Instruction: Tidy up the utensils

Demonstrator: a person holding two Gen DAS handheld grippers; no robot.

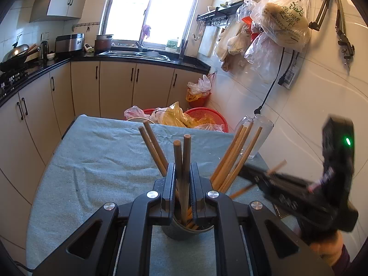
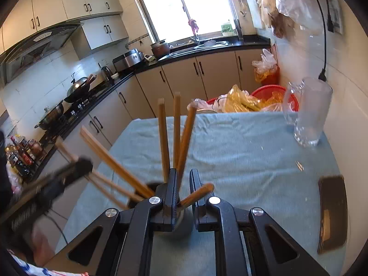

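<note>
A grey cup [image 1: 181,231] stands on the teal-covered table [image 1: 96,161] with several wooden chopsticks [image 1: 232,158] fanned out of it. My left gripper [image 1: 182,170] sits right above the cup, jaws narrowly apart around two upright chopsticks [image 1: 184,161]; I cannot tell if the pads press them. My right gripper [image 2: 184,179] is just above the same cup [image 2: 181,223], jaws apart, one chopstick [image 2: 195,195] lying across the gap and others [image 2: 177,133] leaning by its left finger. It shows blurred in the left wrist view [image 1: 253,174], and the left gripper shows blurred in the right wrist view [image 2: 78,165].
A clear glass pitcher [image 2: 308,115] stands at the table's far right, near the wall. A dark flat tray [image 2: 332,211] lies at the right edge. Red baskets with plastic bags [image 1: 184,117] sit beyond the far edge. Kitchen counters run along the left and back.
</note>
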